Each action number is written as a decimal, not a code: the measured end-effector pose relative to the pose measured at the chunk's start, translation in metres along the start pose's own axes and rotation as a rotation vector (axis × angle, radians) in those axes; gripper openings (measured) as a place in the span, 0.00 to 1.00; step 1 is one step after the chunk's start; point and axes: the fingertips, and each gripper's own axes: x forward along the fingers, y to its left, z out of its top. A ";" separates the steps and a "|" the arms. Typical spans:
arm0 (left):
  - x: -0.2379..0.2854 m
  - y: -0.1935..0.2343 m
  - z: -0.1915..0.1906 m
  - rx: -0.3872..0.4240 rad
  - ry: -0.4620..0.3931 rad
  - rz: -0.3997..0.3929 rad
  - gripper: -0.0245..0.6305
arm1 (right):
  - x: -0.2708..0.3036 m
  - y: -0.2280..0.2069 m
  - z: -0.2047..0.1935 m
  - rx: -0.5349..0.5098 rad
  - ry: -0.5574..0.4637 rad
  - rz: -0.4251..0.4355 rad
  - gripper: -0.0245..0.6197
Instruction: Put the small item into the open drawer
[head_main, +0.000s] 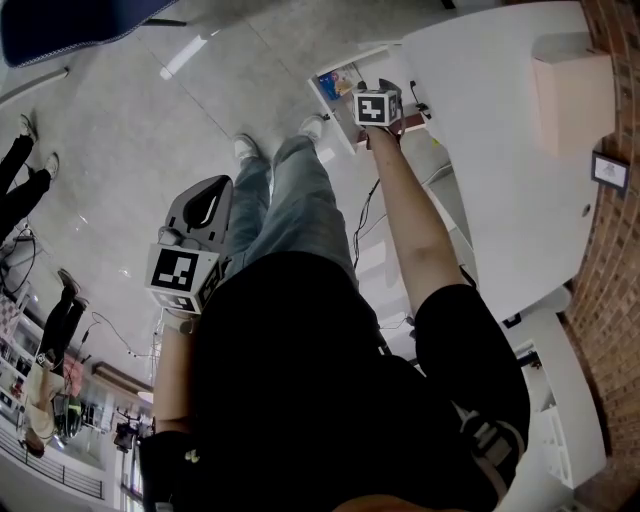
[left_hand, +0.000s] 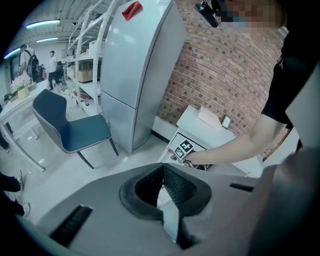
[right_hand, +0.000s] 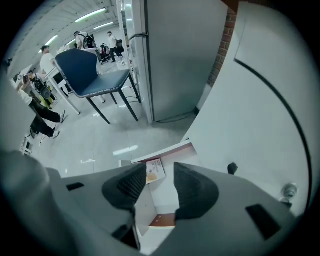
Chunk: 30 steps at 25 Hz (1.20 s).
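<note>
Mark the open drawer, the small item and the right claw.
open drawer (right_hand: 172, 149): right gripper view, far rim.
small item (right_hand: 154, 172): right gripper view, printed face.
right claw (right_hand: 160, 166): right gripper view, between its tips.

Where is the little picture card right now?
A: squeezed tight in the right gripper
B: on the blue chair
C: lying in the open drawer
C: the little picture card lies flat inside the open drawer, and the right gripper above it has its jaws apart, pinching nothing.
</note>
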 end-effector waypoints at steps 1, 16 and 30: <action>-0.003 0.001 0.001 0.005 -0.008 0.000 0.04 | -0.007 0.004 0.002 -0.001 -0.007 0.000 0.31; -0.057 0.036 0.018 0.064 -0.166 -0.036 0.04 | -0.132 0.097 0.061 -0.042 -0.235 0.032 0.06; -0.121 0.085 0.054 0.089 -0.337 -0.046 0.04 | -0.302 0.212 0.127 -0.081 -0.525 0.145 0.06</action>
